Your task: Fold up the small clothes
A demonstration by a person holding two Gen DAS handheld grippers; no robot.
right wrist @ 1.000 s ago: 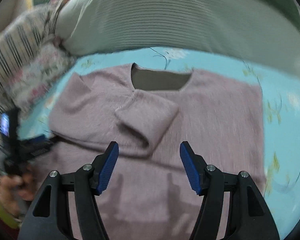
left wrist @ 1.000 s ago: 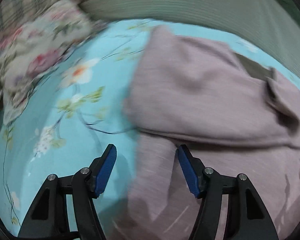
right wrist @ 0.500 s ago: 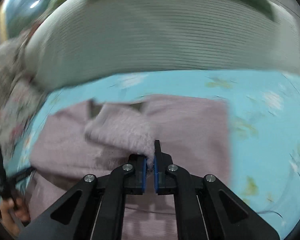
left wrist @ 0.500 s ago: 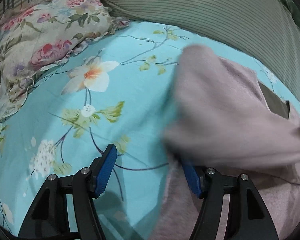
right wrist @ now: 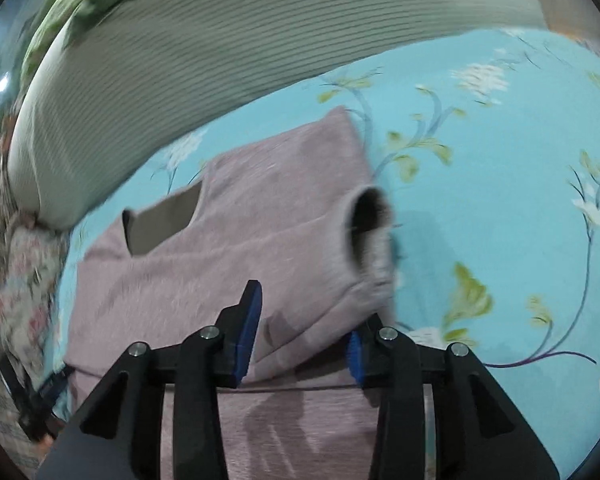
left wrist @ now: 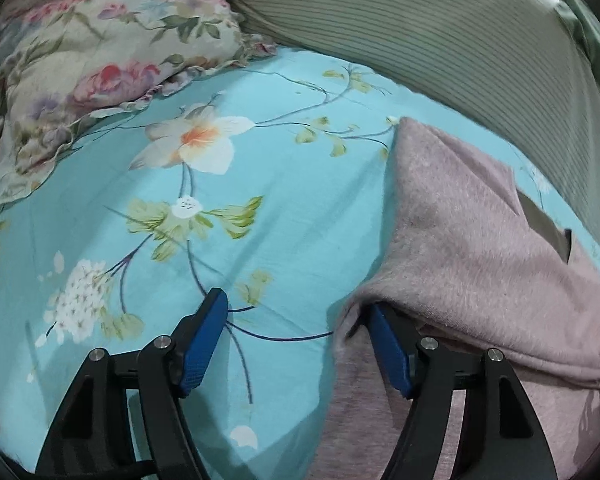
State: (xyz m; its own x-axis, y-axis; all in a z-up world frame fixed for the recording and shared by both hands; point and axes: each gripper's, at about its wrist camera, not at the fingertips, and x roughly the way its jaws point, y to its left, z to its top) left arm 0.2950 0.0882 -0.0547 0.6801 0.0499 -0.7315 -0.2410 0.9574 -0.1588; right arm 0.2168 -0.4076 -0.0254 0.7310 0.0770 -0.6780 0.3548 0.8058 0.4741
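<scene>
On the bed sheet [left wrist: 300, 208], which is bright blue with white flowers and green leaves, lies a fuzzy pink sweater [right wrist: 236, 248]. It sits near the far edge of the bed, just below a long striped grey-green cushion [left wrist: 460, 48]. Its neck hole faces that cushion, and one sleeve [right wrist: 340, 248] is folded across the chest, with the dark round cuff pointing to the right side of the sweater.

A flowery pillow [left wrist: 100, 52] rests at the far left corner of the bed, well apart from the sweater.

The left tongs [left wrist: 300, 332] are wide. One blue pad sits over bare sheet, and the other blue pad is tucked under the sweater's left edge. Nothing is pinched between them.

The right tongs [right wrist: 304, 328] are partly spread and have just been opening. The folded sleeve lies between the blue pads, but the pads do not seem to press on it; this view is a bit blurry, so that is hard to be sure of. The left tongs also show, small and dark, at the bottom left of the right view.
</scene>
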